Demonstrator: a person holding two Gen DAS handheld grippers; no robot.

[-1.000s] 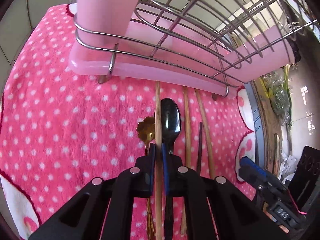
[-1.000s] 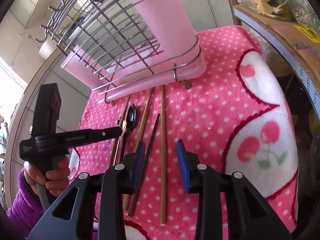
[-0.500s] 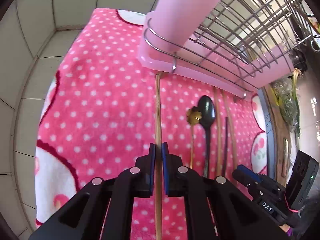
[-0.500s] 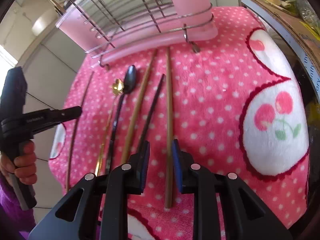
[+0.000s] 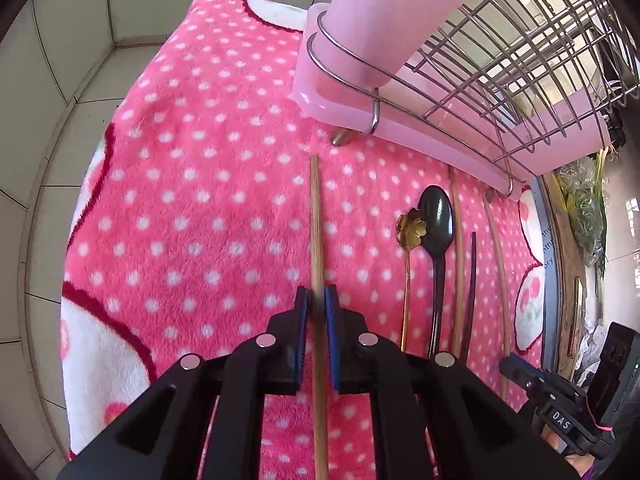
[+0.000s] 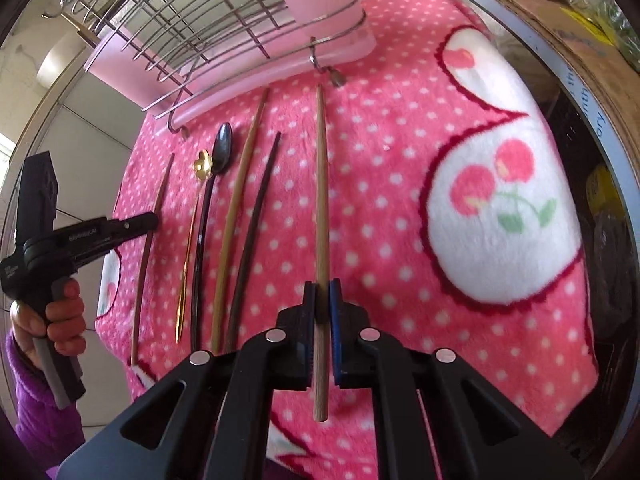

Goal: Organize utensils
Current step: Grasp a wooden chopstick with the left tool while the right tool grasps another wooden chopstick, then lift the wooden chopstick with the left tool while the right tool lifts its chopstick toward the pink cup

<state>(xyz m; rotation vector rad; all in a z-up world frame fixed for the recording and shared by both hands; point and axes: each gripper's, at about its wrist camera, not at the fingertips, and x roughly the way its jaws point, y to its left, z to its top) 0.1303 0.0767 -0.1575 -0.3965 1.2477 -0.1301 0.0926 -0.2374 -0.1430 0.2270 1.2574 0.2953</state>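
My left claw (image 5: 316, 300) is closed on a brown chopstick (image 5: 316, 232) that lies on the dotted blanket (image 5: 200, 200), with its tip near the rack (image 5: 500, 80) foot. Between my claws wait a gold spoon (image 5: 410, 224), a black spoon (image 5: 436, 216) and two more chopsticks. My right claw (image 6: 321, 292) is closing, with a pale chopstick (image 6: 321, 200) between its pads. Both grips sit near one end, so I think a stick may swing or catch on the wires. The inside of the pink holder (image 5: 380, 12) is hidden, and I see no utensil in the rack.
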